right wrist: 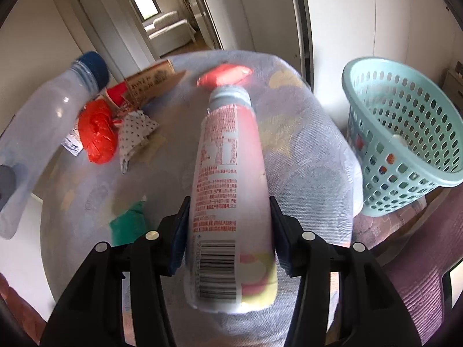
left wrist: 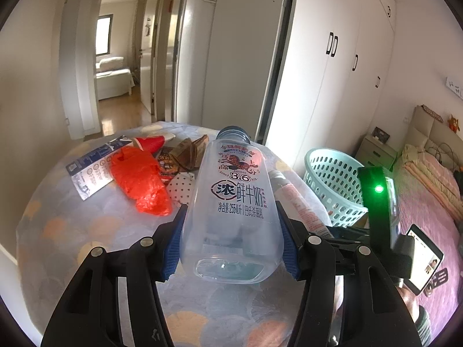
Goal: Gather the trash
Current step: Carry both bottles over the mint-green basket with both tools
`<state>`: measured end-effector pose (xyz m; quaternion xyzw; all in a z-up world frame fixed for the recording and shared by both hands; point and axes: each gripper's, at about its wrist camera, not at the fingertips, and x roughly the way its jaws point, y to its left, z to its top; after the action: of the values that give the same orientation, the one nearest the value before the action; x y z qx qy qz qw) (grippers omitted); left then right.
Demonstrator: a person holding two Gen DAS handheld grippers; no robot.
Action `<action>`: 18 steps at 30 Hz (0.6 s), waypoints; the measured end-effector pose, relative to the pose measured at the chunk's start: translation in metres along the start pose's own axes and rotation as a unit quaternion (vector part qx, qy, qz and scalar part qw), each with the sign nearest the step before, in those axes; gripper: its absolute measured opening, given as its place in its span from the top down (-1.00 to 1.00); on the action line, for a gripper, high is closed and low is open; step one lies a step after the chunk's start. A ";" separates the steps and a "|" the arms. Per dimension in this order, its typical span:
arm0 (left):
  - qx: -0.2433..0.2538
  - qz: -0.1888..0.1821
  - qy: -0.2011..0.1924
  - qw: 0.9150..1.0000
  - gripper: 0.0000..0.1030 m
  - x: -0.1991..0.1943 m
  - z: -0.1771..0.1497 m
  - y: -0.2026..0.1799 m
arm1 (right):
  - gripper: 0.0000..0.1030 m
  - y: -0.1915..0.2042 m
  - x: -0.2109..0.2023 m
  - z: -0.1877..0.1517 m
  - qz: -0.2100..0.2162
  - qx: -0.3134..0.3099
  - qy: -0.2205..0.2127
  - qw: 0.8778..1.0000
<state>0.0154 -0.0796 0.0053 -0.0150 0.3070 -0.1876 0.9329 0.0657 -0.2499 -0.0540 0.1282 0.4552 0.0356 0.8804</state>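
Note:
My left gripper (left wrist: 231,219) is shut on a clear empty milk bottle (left wrist: 235,202) with a dark blue cap, held above the quilted table; the same milk bottle (right wrist: 43,121) shows at the left of the right wrist view. My right gripper (right wrist: 228,217) is shut on a white and pink drink bottle (right wrist: 228,190), cap pointing away, blue pads pressing both its sides. That drink bottle (left wrist: 298,202) lies just right of the milk bottle in the left wrist view. A light green perforated basket (right wrist: 405,133) stands to the right of the table, also seen as the basket (left wrist: 332,185).
Loose trash lies on the quilted table cover (left wrist: 86,231): a crumpled red plastic bag (left wrist: 139,182), a blue and white carton (left wrist: 89,167), brown cardboard (left wrist: 188,153), a polka-dot wrapper (right wrist: 133,136), a red packet (right wrist: 225,76) and a green scrap (right wrist: 127,225). A pink bed (left wrist: 428,202) is at right.

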 end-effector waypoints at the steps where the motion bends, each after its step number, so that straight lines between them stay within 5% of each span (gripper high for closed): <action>1: 0.000 0.000 0.000 1.000 -0.06 -0.002 0.000 -0.002 | 0.07 0.000 0.001 0.000 -0.002 -0.002 -0.002 1.000; 6: -0.004 0.002 0.000 1.000 -0.06 -0.003 0.002 -0.002 | 0.08 0.000 -0.001 0.000 0.006 -0.002 -0.007 1.000; 12: -0.001 0.003 -0.004 1.000 -0.06 -0.004 0.006 -0.006 | 0.09 -0.006 -0.016 0.002 0.088 0.025 -0.028 0.995; 18: 0.003 0.007 -0.013 1.000 -0.06 -0.005 0.013 -0.010 | 0.09 -0.004 -0.031 0.007 0.101 0.025 -0.046 0.994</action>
<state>0.0158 -0.0879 0.0200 -0.0124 0.2942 -0.1819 0.9382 0.0530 -0.2607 -0.0264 0.1971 0.3997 0.1069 0.8888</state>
